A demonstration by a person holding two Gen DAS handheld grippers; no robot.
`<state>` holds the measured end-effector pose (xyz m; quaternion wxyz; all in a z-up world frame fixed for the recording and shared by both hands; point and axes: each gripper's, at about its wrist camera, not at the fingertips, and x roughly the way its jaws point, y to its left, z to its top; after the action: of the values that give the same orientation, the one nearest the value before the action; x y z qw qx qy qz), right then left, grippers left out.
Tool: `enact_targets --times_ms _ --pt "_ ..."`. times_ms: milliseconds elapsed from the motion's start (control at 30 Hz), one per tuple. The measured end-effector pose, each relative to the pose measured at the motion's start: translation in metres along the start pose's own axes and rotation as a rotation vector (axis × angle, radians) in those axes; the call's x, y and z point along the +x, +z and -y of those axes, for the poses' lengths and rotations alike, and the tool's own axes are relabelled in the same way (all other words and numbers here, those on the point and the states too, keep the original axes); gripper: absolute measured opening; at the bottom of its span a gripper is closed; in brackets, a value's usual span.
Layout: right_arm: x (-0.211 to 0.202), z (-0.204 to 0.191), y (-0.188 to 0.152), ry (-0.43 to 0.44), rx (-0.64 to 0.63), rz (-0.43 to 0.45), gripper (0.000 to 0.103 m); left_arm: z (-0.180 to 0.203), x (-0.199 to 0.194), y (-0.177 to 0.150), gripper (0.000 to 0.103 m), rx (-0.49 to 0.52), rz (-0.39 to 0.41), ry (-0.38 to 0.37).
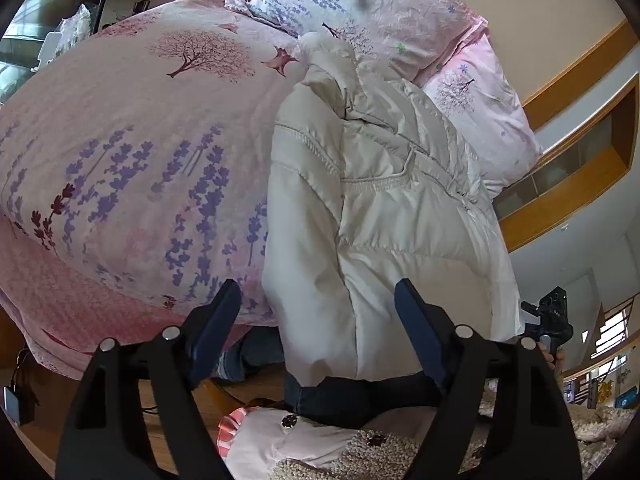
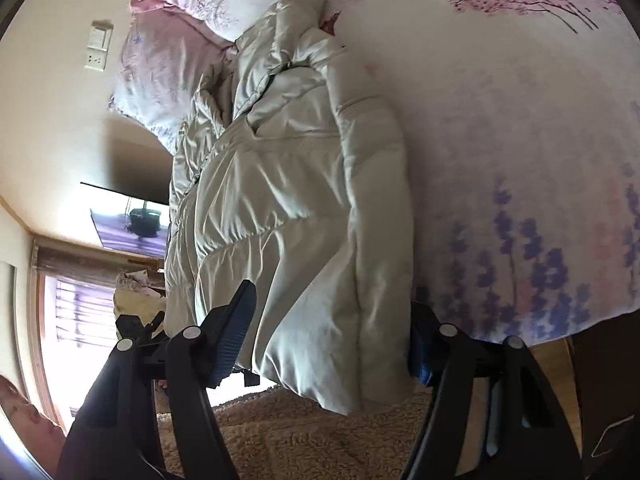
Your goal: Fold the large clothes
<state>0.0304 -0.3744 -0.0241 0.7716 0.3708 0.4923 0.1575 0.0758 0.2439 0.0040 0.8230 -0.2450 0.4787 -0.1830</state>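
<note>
- A cream padded jacket (image 1: 380, 200) is lying lengthwise along the bed's edge, on a pink floral bedspread (image 1: 132, 152), its hem hanging over the near side.
- The left gripper (image 1: 316, 308) is hovering at that hem with its jaws standing apart, the fabric lying between them without being pinched.
- The right gripper (image 2: 332, 316) is straddling the hem too, jaws parted around it; whether the pads are pressing, I cannot tell.
- Floral pillows (image 1: 360, 4) are sitting beyond the jacket's collar.
- A shaggy beige rug (image 2: 300, 432) is lying below the bed.
</note>
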Motion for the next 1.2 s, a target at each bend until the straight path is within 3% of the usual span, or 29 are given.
enact_targets --times_ms 167,233,300,333,400,433,500,600,700,867,1200 --pt "0.002 0.000 -0.003 0.028 -0.007 -0.007 0.068 0.004 0.007 -0.004 0.076 -0.020 -0.078 -0.002" --pt "0.003 0.000 -0.004 0.033 -0.010 -0.011 0.068 0.005 0.017 -0.007 0.069 -0.039 -0.135 -0.013" --pt "0.004 -0.001 -0.006 0.036 -0.010 -0.011 0.066 0.006 0.022 -0.009 0.060 -0.048 -0.138 -0.019" --pt "0.005 -0.002 -0.007 0.034 -0.012 -0.010 0.063 0.007 0.023 -0.009 0.058 -0.052 -0.136 -0.026" --pt "0.006 -0.003 -0.008 0.028 -0.020 -0.015 0.041 0.008 0.024 -0.009 0.055 -0.065 -0.137 -0.010" --pt "0.005 -0.004 -0.010 0.027 -0.024 -0.013 0.035 0.008 0.023 -0.009 0.052 -0.065 -0.137 0.002" --pt "0.001 -0.008 -0.010 0.036 -0.041 0.008 0.024 0.008 0.018 -0.009 0.035 -0.074 -0.131 -0.001" --pt "-0.004 -0.016 -0.012 0.038 -0.068 0.039 0.020 0.017 0.011 -0.005 0.023 -0.055 -0.106 0.008" --pt "-0.010 -0.027 -0.011 0.022 -0.094 0.077 0.018 0.025 0.007 0.000 0.018 -0.026 -0.075 0.028" --pt "-0.021 -0.057 -0.011 0.017 -0.200 0.188 0.017 0.030 -0.008 0.015 0.014 -0.018 0.021 0.014" --pt "-0.043 -0.127 0.012 0.006 -0.399 0.490 0.017 0.059 -0.039 0.062 0.011 0.048 0.259 0.064"
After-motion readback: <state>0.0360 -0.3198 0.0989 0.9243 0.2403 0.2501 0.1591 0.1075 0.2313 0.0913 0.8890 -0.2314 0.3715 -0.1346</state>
